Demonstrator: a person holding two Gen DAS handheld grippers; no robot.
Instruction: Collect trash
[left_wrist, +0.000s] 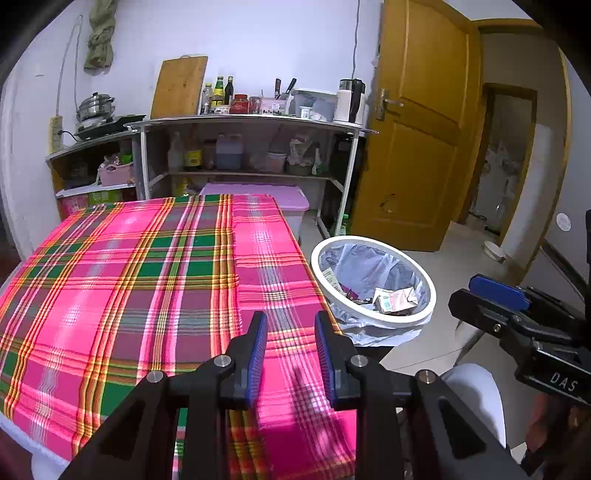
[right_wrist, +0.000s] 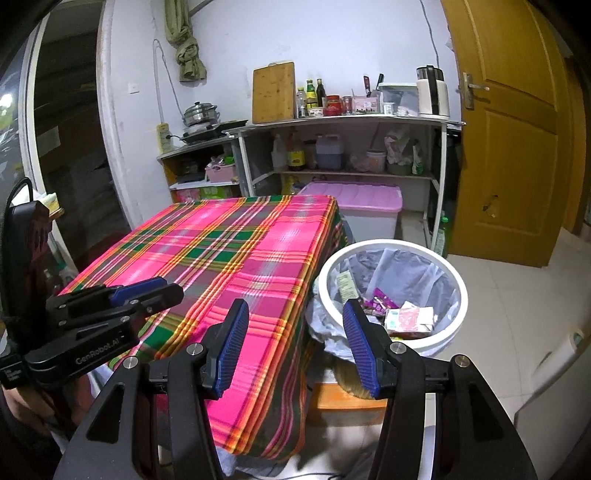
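Note:
A white round trash bin (left_wrist: 373, 320) with a clear liner stands right of the table and holds several wrappers and paper scraps (left_wrist: 393, 298). It also shows in the right wrist view (right_wrist: 458, 295), with the trash (right_wrist: 406, 317) at its bottom. My left gripper (left_wrist: 290, 325) is open and empty over the near right part of the pink plaid tablecloth (left_wrist: 147, 277). My right gripper (right_wrist: 295, 314) is open and empty above the table's right edge, next to the bin. The cloth (right_wrist: 229, 251) shows no trash on it.
A metal shelf unit (left_wrist: 251, 147) with bottles, a cutting board and a kettle stands behind the table. A pink-lidded storage box (right_wrist: 362, 210) sits on the floor under it. A wooden door (left_wrist: 417, 129) is at the right. Tiled floor lies beyond the bin.

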